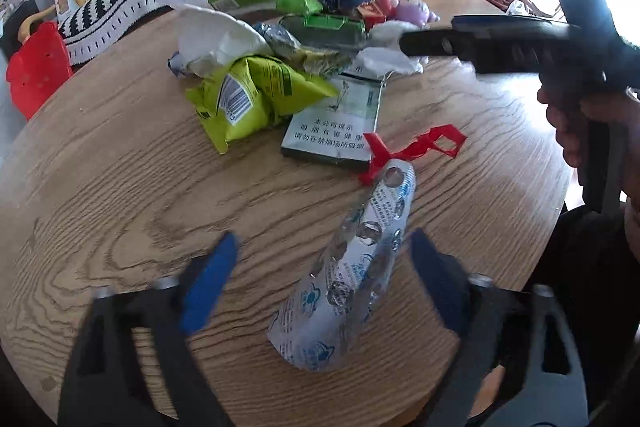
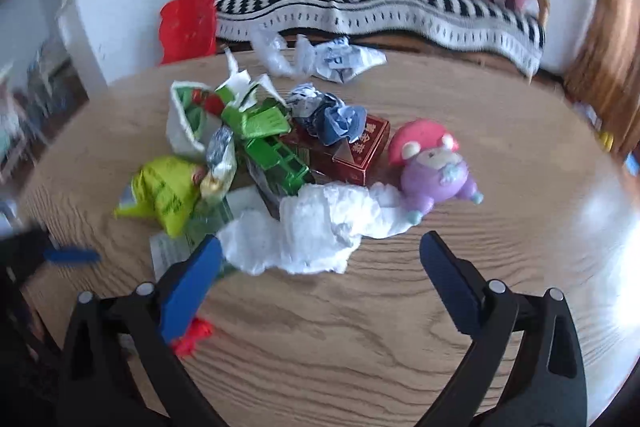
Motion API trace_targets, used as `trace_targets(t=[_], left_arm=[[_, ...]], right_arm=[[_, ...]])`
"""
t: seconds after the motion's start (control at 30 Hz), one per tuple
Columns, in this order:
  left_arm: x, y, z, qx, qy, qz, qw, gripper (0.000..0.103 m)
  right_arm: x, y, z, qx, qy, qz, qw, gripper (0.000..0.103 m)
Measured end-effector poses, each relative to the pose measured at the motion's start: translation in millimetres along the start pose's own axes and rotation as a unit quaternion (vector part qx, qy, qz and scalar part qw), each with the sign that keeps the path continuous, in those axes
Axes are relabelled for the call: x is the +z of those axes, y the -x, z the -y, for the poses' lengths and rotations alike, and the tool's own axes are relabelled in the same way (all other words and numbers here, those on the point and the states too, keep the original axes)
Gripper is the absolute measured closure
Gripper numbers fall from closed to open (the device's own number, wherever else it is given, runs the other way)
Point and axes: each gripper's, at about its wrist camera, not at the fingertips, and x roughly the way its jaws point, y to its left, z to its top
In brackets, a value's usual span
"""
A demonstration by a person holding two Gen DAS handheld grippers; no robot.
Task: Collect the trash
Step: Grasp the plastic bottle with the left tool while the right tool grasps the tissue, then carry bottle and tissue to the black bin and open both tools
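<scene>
Seen from the left wrist, the left gripper [image 1: 322, 277] is hanging over a round wooden table [image 1: 120, 155], its blue-padded jaws standing spread with a silver blister pack [image 1: 352, 279] lying between them; neither pad is touching the pack, which is curling up off the wood. A scrap of red plastic [image 1: 416, 149] is lying at the far end of the pack, touching a flat cigarette box [image 1: 336, 131] with printed text. Beyond that, a yellow-green snack bag [image 1: 252, 95] is resting against a heap of crumpled white paper [image 1: 224, 39] and green wrappers [image 1: 304, 3]. At the right edge, a hand [image 1: 576, 123] is holding the other tool, reaching in above the litter. A red bag [image 1: 36, 67] is sitting off the table's left side. From the right wrist, the right gripper [image 2: 320, 251] is hovering with its jaws spread wide and nothing between the pads; a crumpled white tissue [image 2: 312, 231] is lying just ahead of them on the table [image 2: 500, 155]. Behind it the trash is piling together: the snack bag [image 2: 168, 191], a green carton [image 2: 276, 155], a red box [image 2: 360, 151] topped by a blue-and-white paper wad [image 2: 332, 115]. A pink and purple toy figure [image 2: 432, 163] is standing just beside the tissue's right end. A striped blanket [image 2: 380, 3] is draping over the furniture behind.
</scene>
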Motion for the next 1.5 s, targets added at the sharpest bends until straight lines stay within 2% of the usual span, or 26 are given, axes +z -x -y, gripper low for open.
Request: trace_targets(t=[0.03, 0.07, 0.1, 0.13, 0.17, 0.2, 0.23, 0.37, 0.53, 0.63, 0.87, 0.93, 1.07, 1.17, 1.27, 1.37, 1.43, 1.5], left_arm=[[0.4, -1.7, -0.9, -0.006, 0.002, -0.001, 1.0000, 0.032], [1.3, -4.2, -2.0, -0.010, 0.004, -0.001, 0.9999, 0.038], [0.7, -4.7, -3.1, -0.006, 0.002, 0.003, 1.0000, 0.048], [1.1, -4.0, -3.4, -0.003, 0.000, 0.007, 1.0000, 0.054], [0.9, -4.0, -4.1, -0.008, 0.002, 0.007, 0.9999, 0.063], [0.1, -2.1, -5.6, -0.018, 0.011, 0.011, 0.9997, 0.071], [-0.3, -1.2, -6.8, -0.024, 0.018, 0.012, 0.9995, 0.072], [0.4, 9.1, -7.0, -0.016, 0.024, 0.037, 0.9989, 0.077], [1.9, 34.3, -13.0, -0.023, 0.046, 0.085, 0.9950, 0.078], [3.7, 39.3, -19.8, -0.028, 0.072, 0.096, 0.9924, 0.078], [8.8, 40.7, -15.3, -0.045, 0.078, 0.098, 0.9910, 0.078], [13.5, 44.0, -4.8, -0.054, 0.070, 0.106, 0.9904, 0.078], [22.6, 56.9, 22.2, -0.069, 0.055, 0.117, 0.9892, 0.078], [29.5, 74.9, 60.1, -0.085, 0.035, 0.127, 0.9876, 0.078], [37.2, 88.8, 128.3, -0.109, -0.026, 0.133, 0.9848, 0.078], [40.0, 76.6, 218.1, -0.170, -0.100, 0.090, 0.9762, 0.077], [35.1, 59.8, 264.9, -0.185, -0.138, 0.063, 0.9709, 0.077], [26.4, 26.3, 312.0, -0.201, -0.165, 0.022, 0.9655, 0.076]], right_arm=[[2.5, -5.3, 0.4, -0.008, -0.005, -0.002, 1.000, 0.014], [3.7, -11.9, -0.3, -0.015, -0.004, -0.011, 1.000, 0.021], [4.5, -23.4, 0.4, -0.017, -0.003, -0.037, 0.999, 0.034], [1.9, -28.8, 0.9, -0.007, -0.011, -0.047, 0.999, 0.042], [1.0, -31.3, 5.9, 0.026, -0.034, -0.050, 0.998, 0.060], [1.7, -31.3, 8.9, 0.034, -0.048, -0.054, 0.997, 0.084], [2.3, -29.3, 10.2, 0.035, -0.053, -0.051, 0.997, 0.087], [4.9, -7.0, 11.8, 0.031, -0.054, -0.005, 0.998, 0.090], [5.7, 29.7, 14.8, 0.063, -0.074, 0.064, 0.993, 0.090], [7.4, 48.5, 12.3, 0.053, -0.068, 0.109, 0.990, 0.090], [5.3, 26.7, 14.3, 0.069, -0.090, 0.064, 0.991, 0.090], [3.7, 35.6, 16.8, 0.076, -0.099, 0.076, 0.989, 0.090], [-16.0, 88.9, 37.7, 0.087, -0.127, 0.132, 0.979, 0.090], [-56.4, 150.4, 79.0, 0.073, -0.150, 0.158, 0.973, 0.090], [-100.3, 199.4, 121.1, 0.042, -0.179, 0.168, 0.969, 0.090], [-156.4, 236.0, 174.5, 0.033, -0.243, 0.152, 0.957, 0.090], [-199.4, 243.8, 204.5, 0.034, -0.286, 0.124, 0.949, 0.090], [-242.9, 238.6, 225.9, 0.010, -0.312, 0.088, 0.946, 0.090]])
